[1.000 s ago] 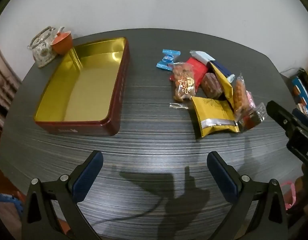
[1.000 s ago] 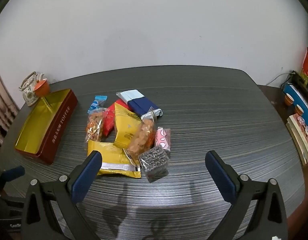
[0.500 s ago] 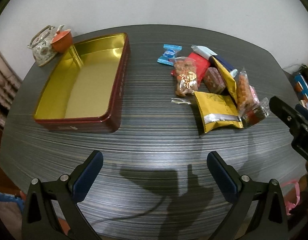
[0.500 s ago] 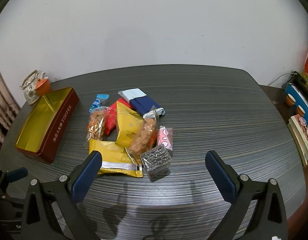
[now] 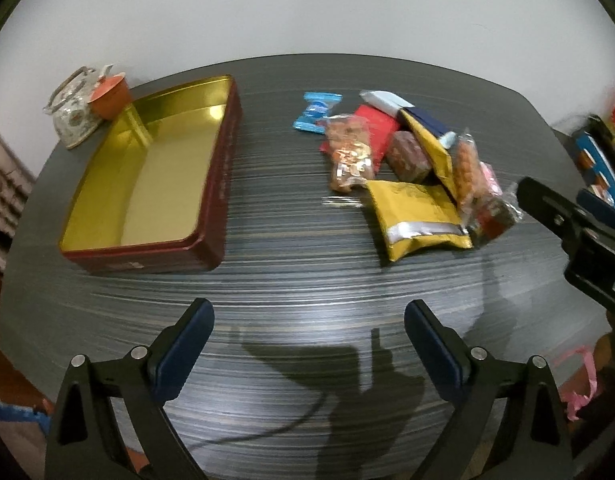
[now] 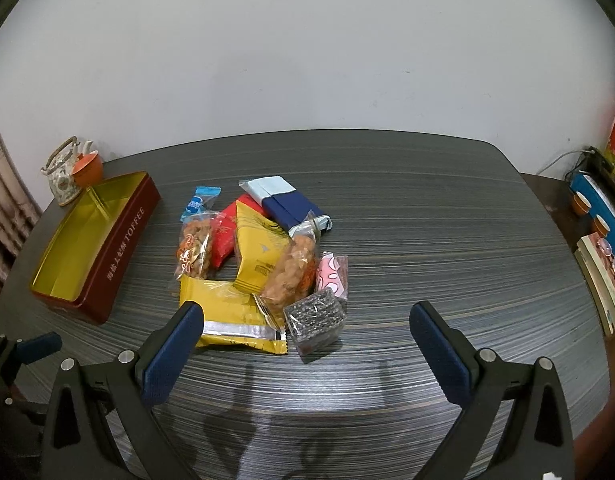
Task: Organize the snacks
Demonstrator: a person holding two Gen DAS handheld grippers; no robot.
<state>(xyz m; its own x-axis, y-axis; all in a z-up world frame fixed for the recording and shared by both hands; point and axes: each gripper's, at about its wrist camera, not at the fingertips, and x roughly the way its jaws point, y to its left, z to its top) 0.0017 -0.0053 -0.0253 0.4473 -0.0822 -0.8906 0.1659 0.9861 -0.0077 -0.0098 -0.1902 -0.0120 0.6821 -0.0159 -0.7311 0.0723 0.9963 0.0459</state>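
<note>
Gold lines the inside of the tin (image 5: pixel 147 176), a red-walled rectangular box lying open at the left of the bench (image 5: pixel 307 280); nothing lies in it. Its long outer wall reads "TOFFEE" in the right wrist view (image 6: pixel 123 236). Just beyond its far left corner stand a teapot (image 5: pixel 73 114) and an orange cup (image 5: pixel 109 96), close together.

The snacks sit in a loose pile right of the tin and apart from it, all on the bench. At the far left of the pile lies a blue candy (image 6: pixel 199 202). A clear bag of brown snacks (image 6: pixel 193 250) lies beside a red packet (image 6: pixel 225 236). A yellow pouch (image 6: pixel 257 254) leans over the red packet, and a navy and pale blue pack (image 6: pixel 285 202) lies at the far side. A second yellow pouch (image 6: pixel 231 316) with a silver end strip lies nearest. To its right are a bag of orange snacks (image 6: pixel 293 270), a pink packet (image 6: pixel 331 276) and a clear pack of dark bits (image 6: pixel 315 318).

The left gripper (image 5: pixel 309 338) hangs over bare bench near the tin's near end, jaws wide, holding nothing. The right gripper (image 6: pixel 307 344) hangs just short of the pile, jaws wide and empty, its left pad overlapping the near yellow pouch in view.
</note>
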